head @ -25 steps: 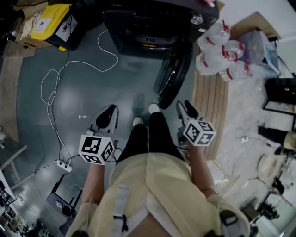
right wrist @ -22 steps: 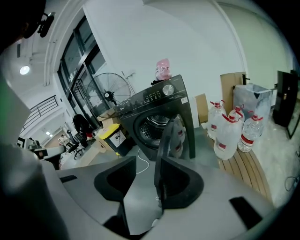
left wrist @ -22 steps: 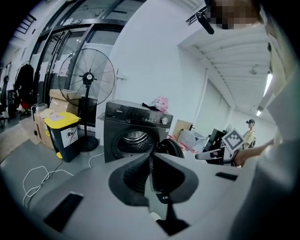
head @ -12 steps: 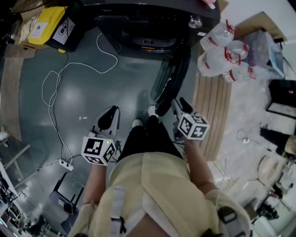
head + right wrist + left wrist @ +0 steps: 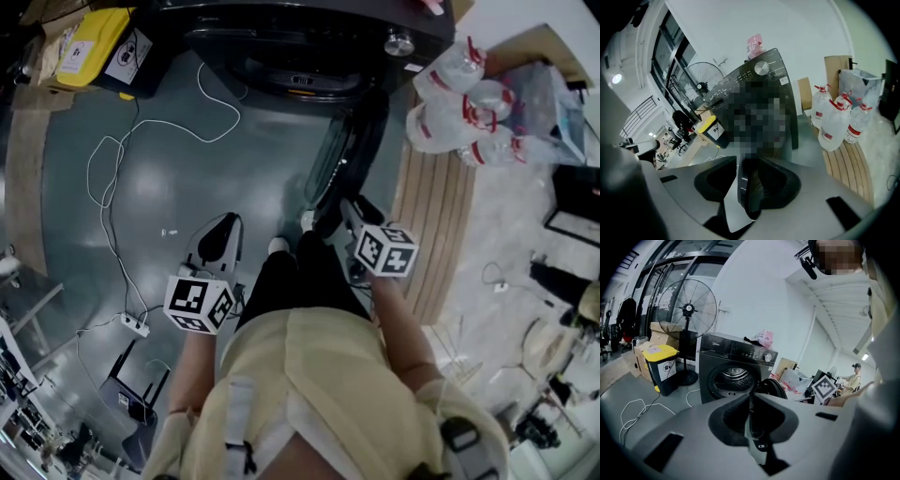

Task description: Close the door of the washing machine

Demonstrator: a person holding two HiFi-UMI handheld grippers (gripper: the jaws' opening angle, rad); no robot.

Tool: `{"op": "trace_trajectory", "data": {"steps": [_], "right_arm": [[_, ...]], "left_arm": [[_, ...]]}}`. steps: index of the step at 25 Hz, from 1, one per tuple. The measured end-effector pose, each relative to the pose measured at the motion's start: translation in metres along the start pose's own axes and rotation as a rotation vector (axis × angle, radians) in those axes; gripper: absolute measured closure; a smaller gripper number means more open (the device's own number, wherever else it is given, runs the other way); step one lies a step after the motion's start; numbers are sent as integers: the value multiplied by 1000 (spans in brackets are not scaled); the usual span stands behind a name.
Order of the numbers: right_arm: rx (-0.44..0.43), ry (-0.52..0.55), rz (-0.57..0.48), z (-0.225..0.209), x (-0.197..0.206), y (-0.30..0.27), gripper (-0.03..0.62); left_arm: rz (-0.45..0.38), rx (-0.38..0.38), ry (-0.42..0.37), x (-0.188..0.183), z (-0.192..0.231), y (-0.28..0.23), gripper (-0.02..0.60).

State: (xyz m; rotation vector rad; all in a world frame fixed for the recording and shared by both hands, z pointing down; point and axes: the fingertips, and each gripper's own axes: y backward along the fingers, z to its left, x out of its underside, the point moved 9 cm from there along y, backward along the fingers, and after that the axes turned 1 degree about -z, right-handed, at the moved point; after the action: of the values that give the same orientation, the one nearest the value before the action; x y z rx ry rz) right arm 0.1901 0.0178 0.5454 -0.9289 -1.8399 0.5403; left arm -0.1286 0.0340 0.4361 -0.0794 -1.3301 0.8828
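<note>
The dark washing machine (image 5: 300,37) stands at the top of the head view with its drum open. Its round door (image 5: 349,155) swings out toward me, edge-on. My right gripper (image 5: 349,211) is shut, and its tips rest against the door's near edge. In the right gripper view the glossy door rim (image 5: 745,187) fills the space right in front of the right gripper (image 5: 743,164). My left gripper (image 5: 223,234) is shut and holds nothing, hanging over the floor left of the legs. The left gripper view shows the machine (image 5: 733,366) and door (image 5: 772,386) beyond the left gripper (image 5: 750,401).
A yellow bin (image 5: 98,42) sits left of the machine. A white cable (image 5: 122,159) loops over the floor to a power strip (image 5: 134,325). Large water bottles (image 5: 455,103) stand on a wooden slatted platform (image 5: 436,216) to the right. A standing fan (image 5: 686,310) is behind the bin.
My right gripper has moved forward and left, up to the door's near edge. The left gripper has hardly moved.
</note>
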Motion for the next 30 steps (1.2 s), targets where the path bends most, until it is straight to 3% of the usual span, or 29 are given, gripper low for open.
{"op": "trace_trajectory", "data": {"steps": [4,11,24,30], "right_arm": [[5,5,26,-3,0,-5,493],[-66,-37,79,0,-4,-17,493],[-149,-15,131,45,-30,-56,494],[-144,-43,135,65,-43,-74,499]], "left_arm": [[-1,-16,14,0,-2,-5,552],[-9,-57,-3,-6,-12,-11,552],[-46,-163,13,-15,-10,-17,552],[-67,-183,18,-23,1,-21,552]]}}
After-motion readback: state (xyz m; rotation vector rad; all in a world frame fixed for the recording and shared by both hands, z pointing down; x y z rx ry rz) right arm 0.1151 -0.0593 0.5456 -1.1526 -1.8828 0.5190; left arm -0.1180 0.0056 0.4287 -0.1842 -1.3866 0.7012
